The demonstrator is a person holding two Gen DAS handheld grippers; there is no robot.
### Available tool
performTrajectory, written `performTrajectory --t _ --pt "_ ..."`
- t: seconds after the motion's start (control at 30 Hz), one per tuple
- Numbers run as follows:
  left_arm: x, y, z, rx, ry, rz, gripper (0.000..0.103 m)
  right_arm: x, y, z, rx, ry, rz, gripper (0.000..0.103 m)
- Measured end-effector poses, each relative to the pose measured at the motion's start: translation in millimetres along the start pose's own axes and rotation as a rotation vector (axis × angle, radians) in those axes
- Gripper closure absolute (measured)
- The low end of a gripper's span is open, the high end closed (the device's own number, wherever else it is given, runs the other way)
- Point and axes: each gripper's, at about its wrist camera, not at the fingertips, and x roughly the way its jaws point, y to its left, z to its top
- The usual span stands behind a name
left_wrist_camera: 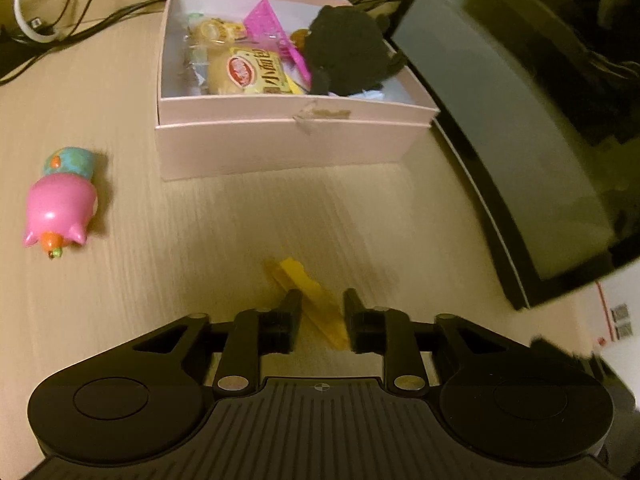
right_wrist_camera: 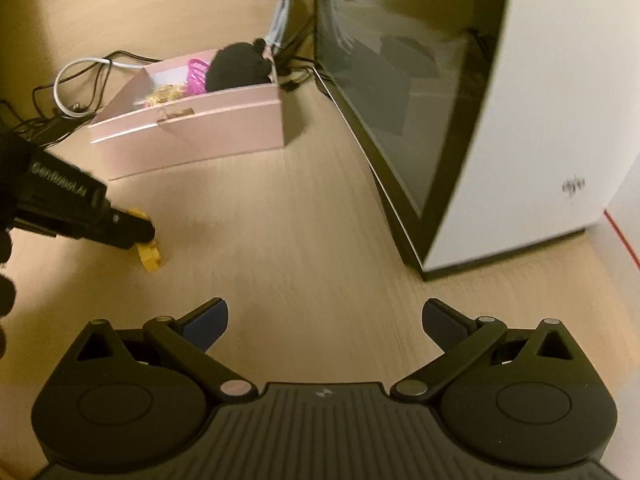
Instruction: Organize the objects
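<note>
A yellow peg-like piece [left_wrist_camera: 320, 308] lies flat on the wooden table, slanting between the fingers of my left gripper [left_wrist_camera: 323, 296]. The jaws stand a little apart and straddle it, with a gap showing beside the right finger. In the right wrist view the left gripper [right_wrist_camera: 136, 232] points down at the same yellow piece [right_wrist_camera: 150, 258]. My right gripper [right_wrist_camera: 326, 320] is wide open over bare table, holding nothing. A pink box [left_wrist_camera: 280, 148] behind holds a snack packet [left_wrist_camera: 248, 72], a magenta basket [left_wrist_camera: 272, 28] and a black plush [left_wrist_camera: 348, 52]. A pink pig toy [left_wrist_camera: 60, 208] lies at the left.
A computer case with a dark glass side [left_wrist_camera: 520, 120] and a white face [right_wrist_camera: 540, 120] stands right of the box [right_wrist_camera: 192, 144]. Cables [left_wrist_camera: 60, 8] trail over the table behind and left of the box. A gloved hand shows at the left edge.
</note>
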Motion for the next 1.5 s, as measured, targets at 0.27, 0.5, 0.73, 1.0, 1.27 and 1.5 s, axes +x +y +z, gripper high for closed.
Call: performTrajectory --t 0.27,0.5,0.73,1.0,1.27,1.5 --pt "8 -22 8 0.141 -0.041 0.140 0.073 5 1 -7 0.003 0.011 -0.002 0.000" --pt "10 -28 7 0.189 -0.036 0.171 0.073 6 7 -9 -0.005 -0.021 -0.008 0.000" --pt "8 -24 -4 0.274 -0.079 0.147 0.073 7 8 -8 0.006 -0.025 -0.016 0.000" --pt "12 -29 -11 0.348 -0.126 0.153 0.073 9 10 -6 0.012 -0.020 -0.030 0.000" --pt "-9 -1 -17 0.246 -0.074 0.052 0.084 11 15 9 -0.032 -0.017 0.017 0.000" --pt "-83 73 -45 0.043 -0.146 0.092 0.084 7 96 45 -0.233 -0.086 0.239 0.000"
